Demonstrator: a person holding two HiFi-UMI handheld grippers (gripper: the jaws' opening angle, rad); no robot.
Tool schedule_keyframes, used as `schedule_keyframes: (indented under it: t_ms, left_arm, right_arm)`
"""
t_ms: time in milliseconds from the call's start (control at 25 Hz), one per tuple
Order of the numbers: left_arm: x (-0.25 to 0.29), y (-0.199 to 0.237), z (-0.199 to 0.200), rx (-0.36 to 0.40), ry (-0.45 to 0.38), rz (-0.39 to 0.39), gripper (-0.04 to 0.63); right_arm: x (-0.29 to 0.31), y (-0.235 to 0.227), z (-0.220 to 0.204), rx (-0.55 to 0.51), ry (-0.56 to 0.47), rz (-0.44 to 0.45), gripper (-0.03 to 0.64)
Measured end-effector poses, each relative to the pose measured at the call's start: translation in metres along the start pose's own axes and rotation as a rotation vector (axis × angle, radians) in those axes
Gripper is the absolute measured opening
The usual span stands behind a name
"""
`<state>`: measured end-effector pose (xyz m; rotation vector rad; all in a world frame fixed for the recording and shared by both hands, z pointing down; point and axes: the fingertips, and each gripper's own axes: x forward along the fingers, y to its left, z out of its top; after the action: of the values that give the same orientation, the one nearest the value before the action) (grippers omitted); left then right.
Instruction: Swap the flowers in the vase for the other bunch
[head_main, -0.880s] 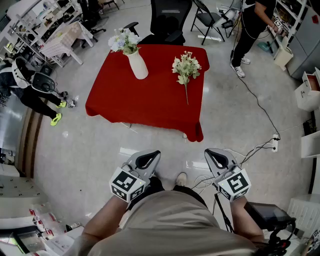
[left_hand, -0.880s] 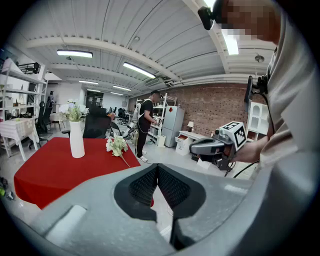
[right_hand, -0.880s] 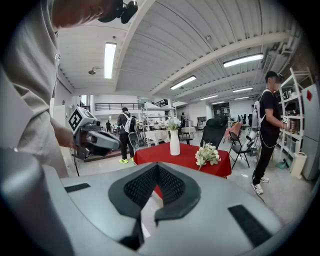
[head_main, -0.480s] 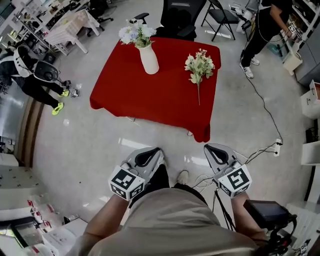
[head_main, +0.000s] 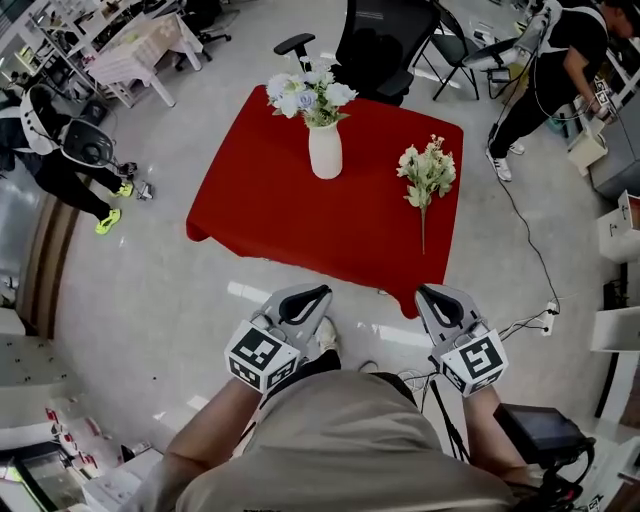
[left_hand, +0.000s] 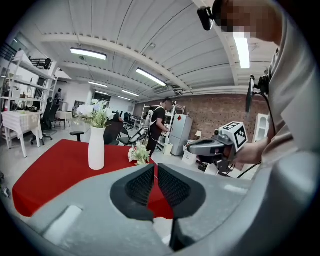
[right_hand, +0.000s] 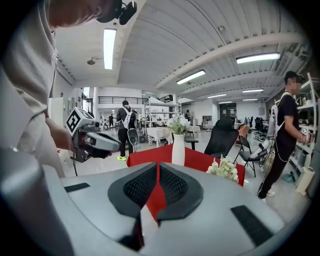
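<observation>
A white vase stands at the back of the red-clothed table and holds pale blue and white flowers. The other bunch, cream with green leaves, lies flat on the cloth to the vase's right. Both grippers hover short of the table's near edge, over the floor. My left gripper and right gripper are shut and empty. The left gripper view shows the vase and the bunch beyond the closed jaws. In the right gripper view the vase and the bunch are ahead.
A black office chair stands behind the table. One person stands at the far right, another bends at the left. Cables run over the floor at right. Tables and shelves line the left side.
The table has drawn nearer and shifted right in the head view, as the person walks towards it. Both grippers stay shut and empty, held at the waist.
</observation>
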<state>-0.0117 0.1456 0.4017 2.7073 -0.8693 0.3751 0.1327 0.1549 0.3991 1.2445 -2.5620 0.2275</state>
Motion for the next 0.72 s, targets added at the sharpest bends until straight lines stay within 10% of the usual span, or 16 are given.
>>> schedule_keyframes:
  t_ms: [320, 720]
  left_arm:
    - [0.024, 0.079, 0.031, 0.019, -0.012, -0.001, 0.134]
    - [0.078, 0.146, 0.089, -0.008, -0.058, 0.182, 0.23]
  right_arm:
    - [0.07, -0.017, 0.033, 0.0, -0.011, -0.028, 0.225]
    - [0.12, -0.075, 0.059, -0.053, -0.015, 0.097, 0.255]
